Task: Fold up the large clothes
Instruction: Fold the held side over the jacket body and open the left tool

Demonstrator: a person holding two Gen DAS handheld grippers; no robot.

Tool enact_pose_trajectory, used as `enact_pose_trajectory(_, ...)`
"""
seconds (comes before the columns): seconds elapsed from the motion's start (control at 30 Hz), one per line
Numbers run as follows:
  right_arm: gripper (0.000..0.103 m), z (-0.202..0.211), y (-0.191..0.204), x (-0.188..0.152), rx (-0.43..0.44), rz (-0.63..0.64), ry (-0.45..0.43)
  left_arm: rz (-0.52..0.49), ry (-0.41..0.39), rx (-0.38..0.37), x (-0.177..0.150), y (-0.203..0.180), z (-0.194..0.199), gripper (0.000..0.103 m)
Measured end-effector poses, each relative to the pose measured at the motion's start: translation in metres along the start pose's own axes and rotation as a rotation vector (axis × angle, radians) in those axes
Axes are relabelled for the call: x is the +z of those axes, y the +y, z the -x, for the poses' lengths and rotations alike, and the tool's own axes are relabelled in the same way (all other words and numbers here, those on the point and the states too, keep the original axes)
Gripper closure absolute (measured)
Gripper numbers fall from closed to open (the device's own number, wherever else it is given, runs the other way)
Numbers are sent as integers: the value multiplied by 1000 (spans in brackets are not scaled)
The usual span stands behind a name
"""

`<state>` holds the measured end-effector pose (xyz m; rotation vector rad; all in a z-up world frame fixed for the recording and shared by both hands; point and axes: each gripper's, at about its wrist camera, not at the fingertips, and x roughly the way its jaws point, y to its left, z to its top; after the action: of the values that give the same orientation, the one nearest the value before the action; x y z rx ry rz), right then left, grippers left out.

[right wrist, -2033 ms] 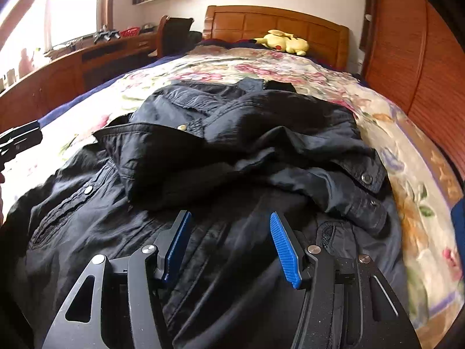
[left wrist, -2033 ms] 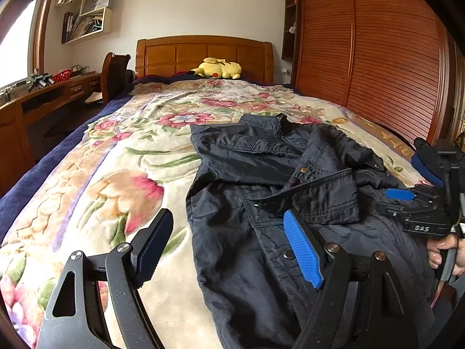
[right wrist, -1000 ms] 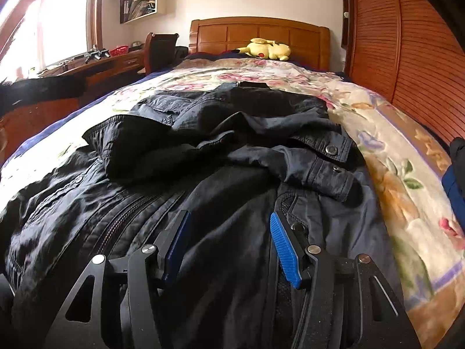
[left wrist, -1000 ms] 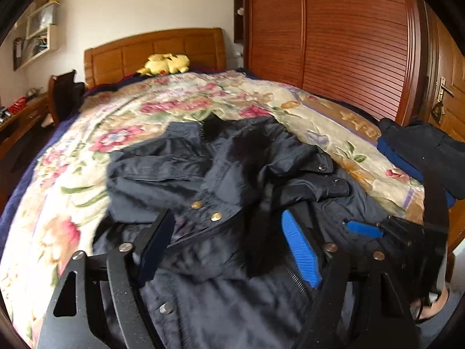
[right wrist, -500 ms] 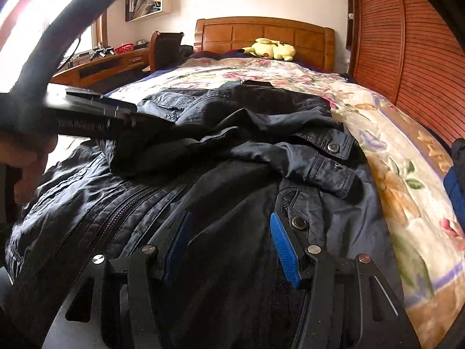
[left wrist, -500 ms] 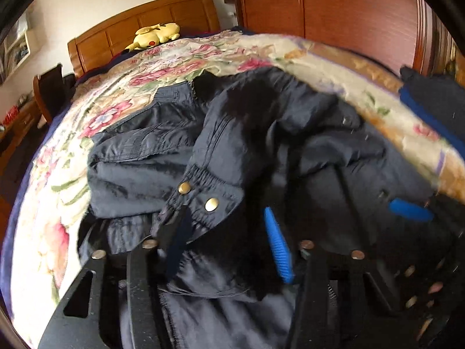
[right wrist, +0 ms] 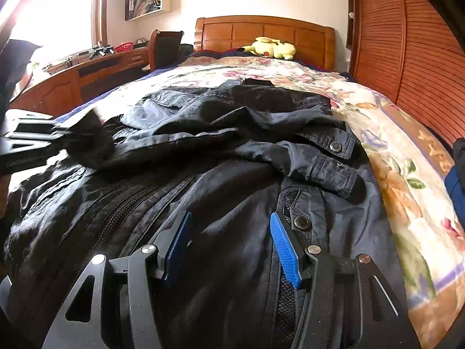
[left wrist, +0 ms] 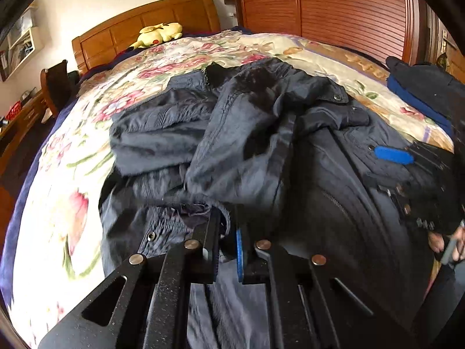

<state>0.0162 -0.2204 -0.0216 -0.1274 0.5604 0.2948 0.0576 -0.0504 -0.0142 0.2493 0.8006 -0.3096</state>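
Left gripper [left wrist: 227, 234] has just been closing, apparently pinching a jacket [left wrist: 261, 145] edge; right gripper [right wrist: 229, 244] gapes over cloth. Thin bite may slip when lifted.

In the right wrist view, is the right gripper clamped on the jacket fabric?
No: the right gripper has its blue pads standing well apart above the dark jacket, with no fabric pinched between them.

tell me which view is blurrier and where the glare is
Left wrist view: motion blur smears the dark jacket around the left tool. Right wrist view: mostly sharp, but the window at upper left is blown out, and the left tool's tip at the left edge is smeared.
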Motion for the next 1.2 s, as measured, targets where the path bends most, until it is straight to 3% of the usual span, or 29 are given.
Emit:
enact_pose_trajectory(0.27,45,-2,1,1,-8,11,4,48,53,-3,-15,12,-10,93)
enact_pose_trajectory(0.37,45,-1,0,0,-5,14,4,26,33,-17,-20,12,-7,94)
enact_pose_trajectory(0.63,45,-1,-2,-1,6,19,8,52,-28,112,-11,47,-3,98)
enact_pose_trajectory(0.9,45,-2,-3,-1,15,16,10,76,-48,61,-20,56,2,98)
enact_pose_trajectory(1.1,45,-3,-3,-1,10,23,12,56,-72,59,-31,48,18,84)
enact_pose_trajectory(1.2,45,-2,-2,-1,14,28,13,48,-113,66,-37,49,34,59)
